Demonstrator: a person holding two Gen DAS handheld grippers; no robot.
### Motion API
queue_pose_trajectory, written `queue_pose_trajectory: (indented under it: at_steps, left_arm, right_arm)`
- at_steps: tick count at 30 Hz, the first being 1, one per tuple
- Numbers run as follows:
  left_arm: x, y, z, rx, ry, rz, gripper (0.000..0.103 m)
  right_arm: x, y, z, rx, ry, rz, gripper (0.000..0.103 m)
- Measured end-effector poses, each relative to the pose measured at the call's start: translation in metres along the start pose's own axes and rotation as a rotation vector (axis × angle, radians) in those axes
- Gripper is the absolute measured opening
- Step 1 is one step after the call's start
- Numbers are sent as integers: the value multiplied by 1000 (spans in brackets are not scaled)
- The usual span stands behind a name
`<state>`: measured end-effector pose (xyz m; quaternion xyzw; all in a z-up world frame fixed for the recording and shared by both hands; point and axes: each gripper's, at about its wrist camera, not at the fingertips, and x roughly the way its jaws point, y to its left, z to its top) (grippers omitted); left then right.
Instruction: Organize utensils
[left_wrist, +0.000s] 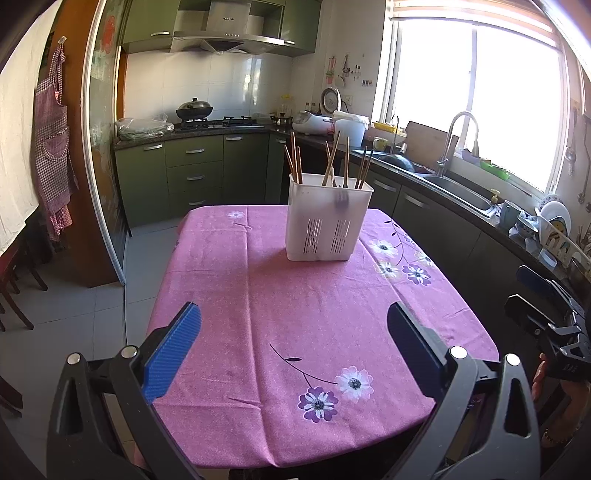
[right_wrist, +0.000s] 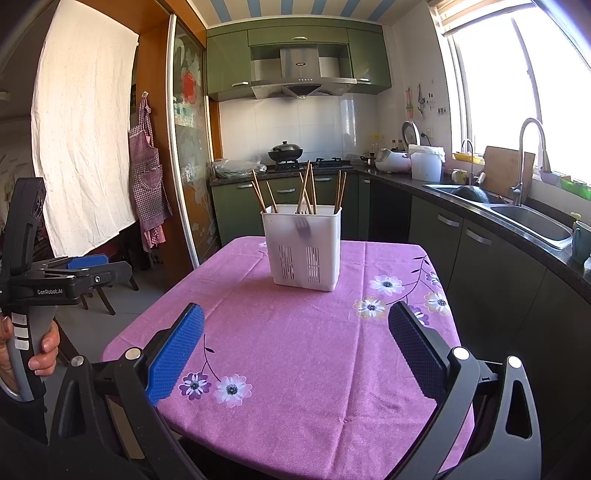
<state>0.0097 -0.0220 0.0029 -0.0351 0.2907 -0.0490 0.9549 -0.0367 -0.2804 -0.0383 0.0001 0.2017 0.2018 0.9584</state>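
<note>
Both the left gripper and right gripper hung empty, fingers spread, while the chopsticks stood in the white holder mid-tabletop; sorting looked finished, next likely withdrawal.

Chopsticks in holder on table

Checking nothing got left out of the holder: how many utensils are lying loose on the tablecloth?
0. The tablecloth carries only the white holder; the chopsticks stand inside it. Both views cut off the table's near edge.
</note>
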Motion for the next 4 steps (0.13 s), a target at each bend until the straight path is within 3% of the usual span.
queue_pose_trajectory:
  at_steps: [4]
  left_arm:
    - [6,-2,-2,16,18,0,96]
  right_arm:
    - [4,-1,0,2,8,-2,98]
